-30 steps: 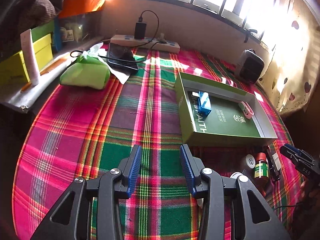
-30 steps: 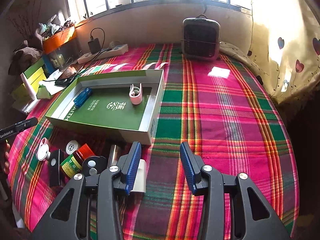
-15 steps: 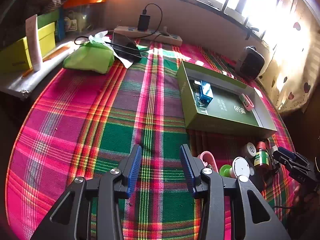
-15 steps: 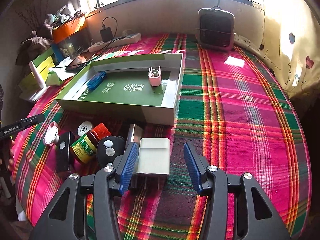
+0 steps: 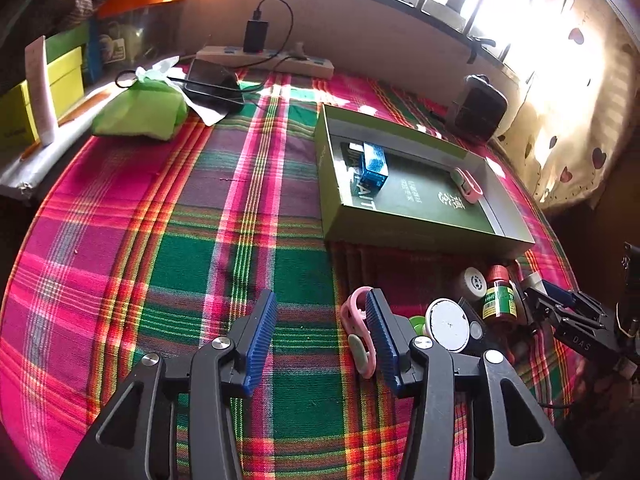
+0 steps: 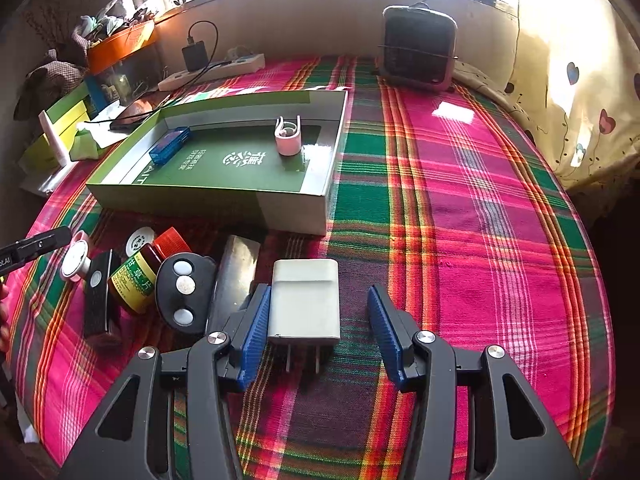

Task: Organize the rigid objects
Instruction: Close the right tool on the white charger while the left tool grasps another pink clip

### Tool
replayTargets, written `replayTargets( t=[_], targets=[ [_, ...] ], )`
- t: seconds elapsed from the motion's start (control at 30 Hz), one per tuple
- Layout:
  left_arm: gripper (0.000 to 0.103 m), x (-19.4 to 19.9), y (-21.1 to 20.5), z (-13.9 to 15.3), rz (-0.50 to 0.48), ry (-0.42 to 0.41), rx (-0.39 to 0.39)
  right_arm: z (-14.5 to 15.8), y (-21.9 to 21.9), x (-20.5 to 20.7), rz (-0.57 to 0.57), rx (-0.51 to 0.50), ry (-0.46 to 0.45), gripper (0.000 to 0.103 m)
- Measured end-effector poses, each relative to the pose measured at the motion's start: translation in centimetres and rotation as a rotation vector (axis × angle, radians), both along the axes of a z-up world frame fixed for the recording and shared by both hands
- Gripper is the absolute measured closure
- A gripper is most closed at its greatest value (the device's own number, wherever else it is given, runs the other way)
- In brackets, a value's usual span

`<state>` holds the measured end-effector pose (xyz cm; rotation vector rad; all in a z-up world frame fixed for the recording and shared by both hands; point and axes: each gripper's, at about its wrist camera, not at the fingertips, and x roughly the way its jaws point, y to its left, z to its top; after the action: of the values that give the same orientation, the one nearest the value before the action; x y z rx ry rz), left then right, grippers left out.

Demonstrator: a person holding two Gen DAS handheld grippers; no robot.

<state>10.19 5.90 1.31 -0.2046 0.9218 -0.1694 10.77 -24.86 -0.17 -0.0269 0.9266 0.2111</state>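
In the right wrist view a white charger plug (image 6: 306,300) lies on the plaid cloth between the fingers of my right gripper (image 6: 319,292). The left pad is next to it and the right pad stands apart, so the gripper is open. My left gripper (image 5: 320,296) is open and its jaws are opening. A pink clip (image 5: 356,328) lies just inside its right finger, untouched. The green box (image 6: 180,200) holds a blue case (image 6: 170,146) and a pink-and-white clip (image 6: 288,138).
In front of the box lie a brown bottle (image 6: 134,280), a black key fob (image 6: 182,288), a metal block (image 6: 236,272) and a white disc (image 5: 447,325). A heater (image 6: 418,48) and a power strip (image 6: 212,72) stand at the back, a green bag (image 5: 140,110) at the left.
The right gripper has come over the white plug, which now lies between wider jaws. The left gripper has neared the pile, its jaws have widened and the pink clip now lies inside its right finger.
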Motion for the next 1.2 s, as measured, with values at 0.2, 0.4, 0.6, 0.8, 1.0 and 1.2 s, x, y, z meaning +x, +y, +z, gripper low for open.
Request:
replayTargets(
  t=[0.2, 0.4, 0.6, 0.8, 1.0, 1.2],
  targets=[
    [0.057, -0.2, -0.7, 0.0, -0.01, 0.007, -0.001, 0.0, -0.3, 0.1, 0.001, -0.025, -0.007, 0.053],
    [0.057, -0.3, -1.6, 0.1, -0.021, 0.008, 0.01, 0.0, -1.1, 0.1, -0.033, -0.039, -0.016, 0.068],
    [0.057, -0.3, -2.3, -0.3, -0.021, 0.021, 0.034, 0.1, -2.4, 0.1, -0.07, -0.016, -0.014, 0.068],
    [0.057, -0.4, -3.1, -0.5, -0.018, 0.024, 0.097, 0.1, -2.6, 0.1, -0.073, -0.013, -0.014, 0.068],
    [0.057, -0.3, -3.5, -0.7, -0.004, 0.014, 0.177, 0.1, -2.6, 0.1, -0.073, -0.013, -0.014, 0.068],
    [0.057, -0.3, -3.6, -0.7, -0.004, 0.001, 0.211, 0.1, -2.6, 0.1, -0.073, -0.016, -0.014, 0.068]
  ],
)
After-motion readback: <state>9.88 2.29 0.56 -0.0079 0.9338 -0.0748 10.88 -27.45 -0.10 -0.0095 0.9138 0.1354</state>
